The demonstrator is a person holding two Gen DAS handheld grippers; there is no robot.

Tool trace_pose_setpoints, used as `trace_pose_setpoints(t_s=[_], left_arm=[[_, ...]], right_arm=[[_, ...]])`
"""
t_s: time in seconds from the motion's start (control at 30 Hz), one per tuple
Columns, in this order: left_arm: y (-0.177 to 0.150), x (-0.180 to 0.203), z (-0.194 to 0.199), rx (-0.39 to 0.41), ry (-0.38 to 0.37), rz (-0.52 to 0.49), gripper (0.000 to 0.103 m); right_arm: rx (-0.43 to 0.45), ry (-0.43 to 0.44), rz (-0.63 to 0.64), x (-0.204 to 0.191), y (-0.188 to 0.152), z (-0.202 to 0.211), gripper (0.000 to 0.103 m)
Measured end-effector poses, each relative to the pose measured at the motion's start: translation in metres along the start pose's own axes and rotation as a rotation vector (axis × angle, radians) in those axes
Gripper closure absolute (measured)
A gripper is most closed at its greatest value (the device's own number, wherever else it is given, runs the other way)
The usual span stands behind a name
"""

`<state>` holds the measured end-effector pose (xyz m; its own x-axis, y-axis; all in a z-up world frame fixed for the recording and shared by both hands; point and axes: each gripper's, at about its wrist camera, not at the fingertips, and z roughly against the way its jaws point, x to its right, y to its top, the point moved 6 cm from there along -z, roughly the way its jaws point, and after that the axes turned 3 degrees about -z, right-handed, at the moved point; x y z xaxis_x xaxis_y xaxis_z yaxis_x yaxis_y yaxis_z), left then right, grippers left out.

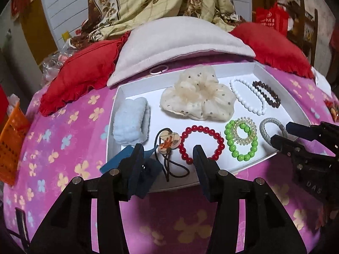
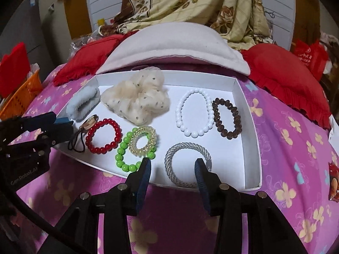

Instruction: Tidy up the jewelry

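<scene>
A shallow white tray (image 1: 211, 69) (image 2: 252, 148) lies on a pink flowered bed. In it are a cream dotted scrunchie (image 1: 197, 97) (image 2: 137, 99), a pale blue fluffy band (image 1: 131, 122) (image 2: 82, 103), white (image 1: 250, 97) (image 2: 190, 131), brown (image 1: 273, 95) (image 2: 237, 127), red (image 1: 218, 139) (image 2: 93, 141) and green (image 1: 231, 144) (image 2: 122, 160) bead bracelets, a clear spiral tie (image 1: 237, 137) (image 2: 135, 148), a grey woven ring (image 1: 263, 131) (image 2: 169, 169) and a hair tie with wooden charm (image 1: 167, 142) (image 2: 89, 122). My left gripper (image 1: 167, 158) (image 2: 50, 127) is open over the tray's near edge by the hair tie. My right gripper (image 2: 172, 167) (image 1: 281, 133) is open, empty, astride the grey ring.
A grey pillow (image 1: 180, 42) (image 2: 169, 44) and red cushions (image 1: 84, 72) (image 2: 286, 76) lie behind the tray. A white ring (image 1: 157, 69) lies just past the tray's far wall. An orange basket (image 1: 10, 144) (image 2: 21, 95) is at the left. A floral quilt (image 1: 159, 0) is piled at the back.
</scene>
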<state>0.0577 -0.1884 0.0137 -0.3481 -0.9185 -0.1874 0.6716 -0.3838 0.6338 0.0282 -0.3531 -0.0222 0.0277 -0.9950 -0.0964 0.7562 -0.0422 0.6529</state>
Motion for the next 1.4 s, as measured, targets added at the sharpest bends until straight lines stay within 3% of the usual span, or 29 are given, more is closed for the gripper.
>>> trace_pose_setpoints(t_s=[0.23, 0.4, 0.53, 0.7, 0.8, 0.93, 1.13, 1.23, 1.3, 1.4], left_arm=[[-0.003, 0.009, 0.012, 0.016, -0.038, 0.023, 0.056], [-0.014, 0.013, -0.004, -0.05, -0.037, 0.015, 0.055], [-0.023, 0.014, 0.001, -0.039, -0.012, 0.007, 0.055], [-0.026, 0.008, 0.011, -0.027, -0.064, 0.069, 0.055], [-0.029, 0.005, 0.03, 0.013, -0.072, 0.105, 0.055], [-0.039, 0.002, 0.068, 0.088, -0.038, 0.142, 0.054], [-0.061, 0.0, 0.134, 0.211, 0.059, 0.168, 0.049], [-0.071, 0.002, 0.163, 0.255, 0.077, 0.175, 0.04], [-0.079, 0.004, 0.184, 0.29, 0.094, 0.182, 0.024], [-0.089, 0.011, 0.209, 0.341, 0.115, 0.174, 0.021]], right_arm=[[-0.005, 0.038, -0.028, 0.004, -0.004, 0.003, 0.06], [0.003, 0.069, -0.042, 0.003, -0.013, 0.011, 0.06], [0.026, 0.081, -0.05, 0.006, -0.017, 0.015, 0.058], [0.067, 0.069, -0.098, 0.016, -0.012, 0.032, 0.058], [0.123, 0.07, -0.123, 0.024, -0.008, 0.063, 0.057], [0.192, 0.069, -0.146, 0.03, -0.022, 0.106, 0.038], [0.251, 0.026, -0.152, 0.029, -0.073, 0.156, 0.037], [0.256, 0.015, -0.153, 0.027, -0.093, 0.171, 0.036], [0.263, 0.003, -0.152, 0.025, -0.106, 0.182, 0.035], [0.282, -0.026, -0.139, 0.022, -0.122, 0.2, 0.034]])
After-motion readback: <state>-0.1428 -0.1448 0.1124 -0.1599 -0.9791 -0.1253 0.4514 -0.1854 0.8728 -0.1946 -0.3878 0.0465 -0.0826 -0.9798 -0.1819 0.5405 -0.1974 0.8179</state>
